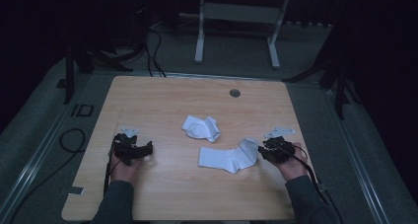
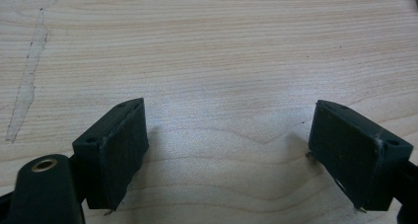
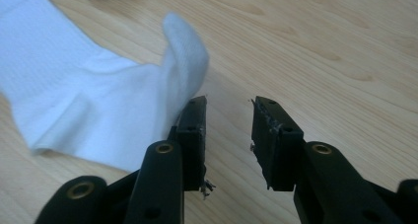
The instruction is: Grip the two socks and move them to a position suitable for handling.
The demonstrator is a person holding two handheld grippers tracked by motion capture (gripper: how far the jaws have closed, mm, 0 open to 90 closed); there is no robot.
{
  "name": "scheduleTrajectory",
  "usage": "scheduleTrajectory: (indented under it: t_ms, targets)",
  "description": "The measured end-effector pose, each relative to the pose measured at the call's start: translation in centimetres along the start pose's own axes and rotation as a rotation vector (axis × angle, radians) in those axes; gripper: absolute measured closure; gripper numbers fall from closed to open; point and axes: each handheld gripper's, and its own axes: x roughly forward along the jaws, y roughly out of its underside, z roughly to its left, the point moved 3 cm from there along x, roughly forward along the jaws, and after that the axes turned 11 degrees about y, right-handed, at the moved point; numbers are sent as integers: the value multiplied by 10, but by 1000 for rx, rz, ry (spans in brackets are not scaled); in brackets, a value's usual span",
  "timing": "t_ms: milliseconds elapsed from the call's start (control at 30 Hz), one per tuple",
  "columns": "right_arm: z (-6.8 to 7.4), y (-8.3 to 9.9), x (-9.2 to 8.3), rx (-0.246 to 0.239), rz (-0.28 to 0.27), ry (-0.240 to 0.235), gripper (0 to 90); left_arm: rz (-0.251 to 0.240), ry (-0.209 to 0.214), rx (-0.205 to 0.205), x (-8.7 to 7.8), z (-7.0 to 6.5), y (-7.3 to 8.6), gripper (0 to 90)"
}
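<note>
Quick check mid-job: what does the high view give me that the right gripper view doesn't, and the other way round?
High view alone: the left claw resting on bare wood at the table's left, the whole crumpled far sock, and the grommet hole near the far edge. Right gripper view alone: the gap between the right claw's jaws, open with bare wood between them, and one jaw beside the near sock's raised end. Both: the near sock lying flat on the wooden table, with the right claw at its end.
</note>
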Motion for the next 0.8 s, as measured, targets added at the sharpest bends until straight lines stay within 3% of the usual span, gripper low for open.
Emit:
scheduleTrajectory:
  t_ms: [467, 567, 800]
  targets:
    - [-18, 2, -15, 46, -27, 52, 638, 0, 0, 0, 0, 0, 0, 151]
    - [-17, 1, -14, 33, -31, 40, 661, 0, 0, 0, 0, 0, 0, 151]
    - [3, 5, 3, -55, 21, -12, 857, 0, 0, 0, 0, 0, 0, 151]
